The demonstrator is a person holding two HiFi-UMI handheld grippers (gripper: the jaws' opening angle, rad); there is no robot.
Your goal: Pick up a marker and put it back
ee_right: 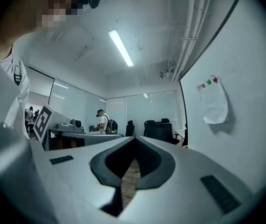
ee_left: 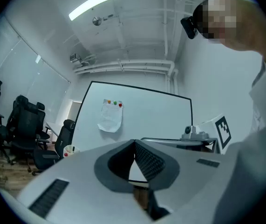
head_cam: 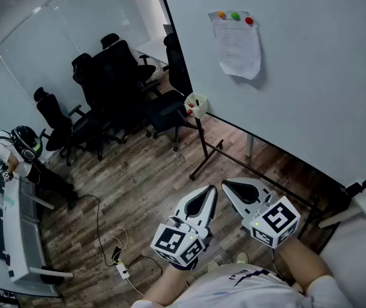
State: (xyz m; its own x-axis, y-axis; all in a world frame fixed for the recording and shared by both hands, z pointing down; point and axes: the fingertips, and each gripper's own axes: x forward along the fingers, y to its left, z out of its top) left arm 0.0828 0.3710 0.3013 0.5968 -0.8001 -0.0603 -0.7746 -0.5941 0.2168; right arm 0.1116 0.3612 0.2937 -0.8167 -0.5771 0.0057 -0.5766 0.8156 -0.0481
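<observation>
The grey left gripper (head_cam: 212, 190) and grey right gripper (head_cam: 226, 185) are both pressed together and empty, well short of the large white whiteboard (head_cam: 311, 88). What look like red-capped markers (head_cam: 191, 110) stand in the small pale cup (head_cam: 197, 100) at the whiteboard's lower left corner. One claw should spread before it reaches them.

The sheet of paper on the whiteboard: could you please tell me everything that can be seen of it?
The sheet of paper is white, with faint lines of print too small to read. It hangs on the upper left part of the whiteboard, held along its top edge by three round magnets: orange, green and red. Its lower edge curls off the board and casts a shadow.
</observation>
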